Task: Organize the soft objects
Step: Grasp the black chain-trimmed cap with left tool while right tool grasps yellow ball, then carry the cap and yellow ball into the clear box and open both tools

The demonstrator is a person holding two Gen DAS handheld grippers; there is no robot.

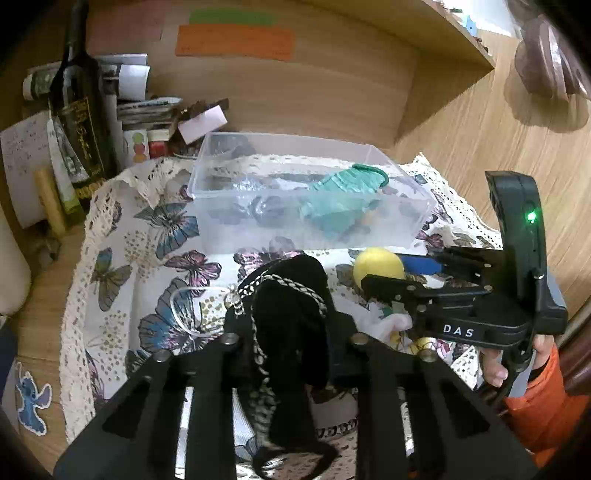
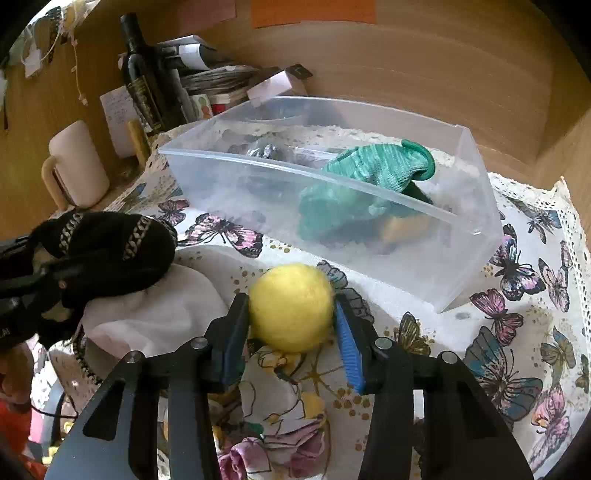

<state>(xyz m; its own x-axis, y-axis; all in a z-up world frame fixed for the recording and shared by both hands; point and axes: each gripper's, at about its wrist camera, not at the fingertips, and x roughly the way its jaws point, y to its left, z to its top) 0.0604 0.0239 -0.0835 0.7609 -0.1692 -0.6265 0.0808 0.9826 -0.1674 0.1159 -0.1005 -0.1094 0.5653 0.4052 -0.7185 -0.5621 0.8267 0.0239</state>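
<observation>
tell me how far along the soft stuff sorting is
Done: a green knit item already lies in the clear bin. In hand: the right gripper is closed on the yellow ball, and the left gripper holds the black knit piece; both are outside the bin. Left: those two, plus the white cloth on the table.

A lived-in home desk nook, cluttered and cosy.

Wood-grain desk (image 1: 480, 155) under a shelf (image 1: 461, 33), a lace-edged butterfly cloth (image 1: 122, 236) spread over it, a dark bottle (image 1: 79, 110) beside stacked papers (image 1: 147, 107), a cream mug (image 2: 77, 166) at the side, sticky notes (image 1: 236, 40) on the back panel, and a cartoon sticker (image 1: 31, 398) on the wood.
</observation>
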